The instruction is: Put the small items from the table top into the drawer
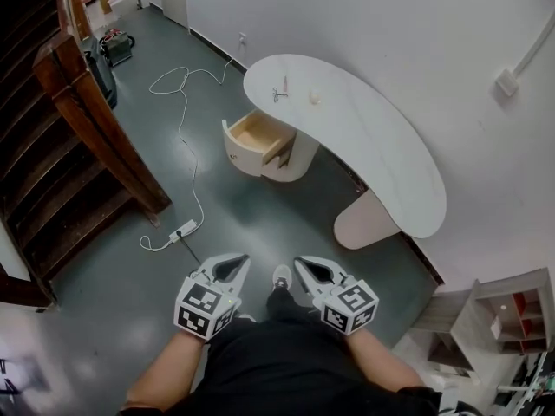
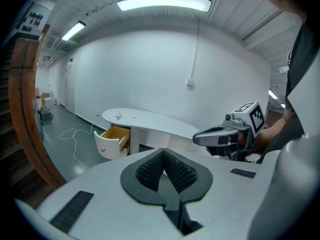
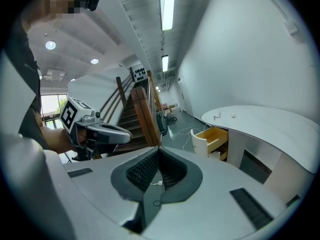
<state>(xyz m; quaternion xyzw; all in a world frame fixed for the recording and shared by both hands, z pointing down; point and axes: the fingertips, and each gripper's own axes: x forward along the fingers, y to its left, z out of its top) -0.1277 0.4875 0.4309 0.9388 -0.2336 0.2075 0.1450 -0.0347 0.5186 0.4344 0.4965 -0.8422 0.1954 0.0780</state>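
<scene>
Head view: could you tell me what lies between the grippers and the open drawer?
Only bare grey floor, seen in the head view; the power strip lies aside.

Two grippers (image 1: 245,259) (image 1: 298,262), one drawer (image 1: 257,133), one table (image 1: 373,146)

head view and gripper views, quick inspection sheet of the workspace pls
surface: white curved table top, mostly bare
job's things: small metal item and small white item at the table's far end; drawer pulled open, nothing seen inside
clutter: nothing seen
grippers: left gripper and right gripper both shut, empty, well short of the table
cables: white cable loops over the floor to a power strip
surroundings: wooden staircase at left, grey floor, white wall, shelf unit at lower right
</scene>
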